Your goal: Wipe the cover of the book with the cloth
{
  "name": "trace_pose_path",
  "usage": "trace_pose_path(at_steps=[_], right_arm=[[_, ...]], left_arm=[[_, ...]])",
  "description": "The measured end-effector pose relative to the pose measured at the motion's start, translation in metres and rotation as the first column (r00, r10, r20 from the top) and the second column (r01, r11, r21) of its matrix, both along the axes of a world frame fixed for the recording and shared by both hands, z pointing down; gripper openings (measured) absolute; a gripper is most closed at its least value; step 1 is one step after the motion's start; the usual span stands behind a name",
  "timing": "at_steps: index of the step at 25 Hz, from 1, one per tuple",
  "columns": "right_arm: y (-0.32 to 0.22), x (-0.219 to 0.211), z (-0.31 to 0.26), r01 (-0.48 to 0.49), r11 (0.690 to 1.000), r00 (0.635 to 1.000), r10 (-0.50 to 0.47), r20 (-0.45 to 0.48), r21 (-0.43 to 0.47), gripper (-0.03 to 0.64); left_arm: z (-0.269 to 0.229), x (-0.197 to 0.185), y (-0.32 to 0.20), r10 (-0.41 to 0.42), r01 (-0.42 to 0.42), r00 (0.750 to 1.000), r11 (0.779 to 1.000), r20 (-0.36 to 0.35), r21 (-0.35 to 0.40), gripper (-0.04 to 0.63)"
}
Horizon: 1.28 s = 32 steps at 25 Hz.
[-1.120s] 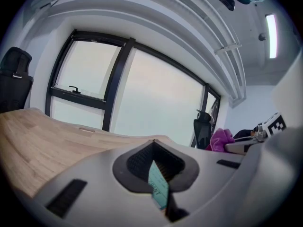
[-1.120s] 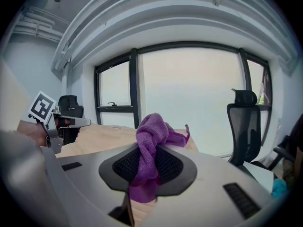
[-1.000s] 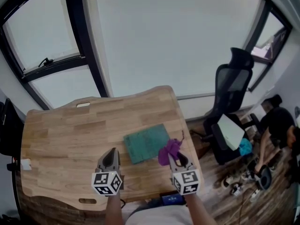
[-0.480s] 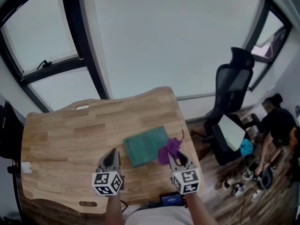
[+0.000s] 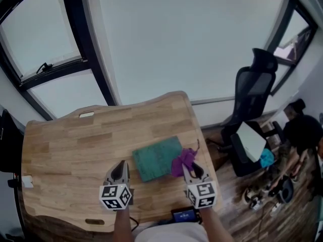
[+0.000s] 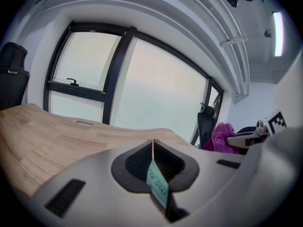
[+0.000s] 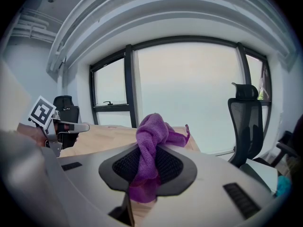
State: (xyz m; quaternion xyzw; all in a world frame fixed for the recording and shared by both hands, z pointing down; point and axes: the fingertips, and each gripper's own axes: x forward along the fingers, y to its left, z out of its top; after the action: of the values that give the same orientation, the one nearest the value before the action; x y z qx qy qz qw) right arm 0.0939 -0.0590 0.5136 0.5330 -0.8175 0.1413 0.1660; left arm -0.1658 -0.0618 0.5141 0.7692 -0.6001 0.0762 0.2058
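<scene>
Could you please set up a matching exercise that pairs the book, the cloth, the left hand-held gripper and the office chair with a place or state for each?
Things:
1. book
2. cloth
3. left hand-held gripper
4. office chair

Places or states:
A. clamped in the right hand-held gripper
B. standing to the right of the table
C. lying flat on the table
D. jaws together, holding none of the listed things

Pairs: 1-C, 2-A, 3-D, 4-B
</scene>
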Motion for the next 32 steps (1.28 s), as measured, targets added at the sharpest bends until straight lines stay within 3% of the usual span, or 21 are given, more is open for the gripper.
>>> trace_pose_path(at_steps=[15,20,24,32], right_arm=[[-0.032,-0.002,0.042,0.017,0.995,0.999,-0.021,-0.046,-0.095,0.08],[-0.045,-0.003,0.054,0.012,0.993,0.998,-0.019,-0.062,-0.115,0.08],[-0.052,-0.008,0.062,0.025,0.989,0.997,-0.035,-0.071,-0.143,0.08],[-0.068,-0.008,0.077,0.026,0.985,0.995,-0.043,-0.093,-0.172,0.08]], left_arm=[[0.061,-0.003,-0.023,0.016,-0.029,0.996,0.99,-0.091,-0.138,0.003],[0.076,0.0,-0.028,0.031,-0.053,0.99,0.985,-0.135,-0.162,0.072],[0.093,0.004,-0.028,0.041,-0.075,0.987,0.972,-0.155,-0.222,0.093],[0.113,0.015,-0.034,0.071,-0.127,0.976,0.954,-0.208,-0.272,0.131]])
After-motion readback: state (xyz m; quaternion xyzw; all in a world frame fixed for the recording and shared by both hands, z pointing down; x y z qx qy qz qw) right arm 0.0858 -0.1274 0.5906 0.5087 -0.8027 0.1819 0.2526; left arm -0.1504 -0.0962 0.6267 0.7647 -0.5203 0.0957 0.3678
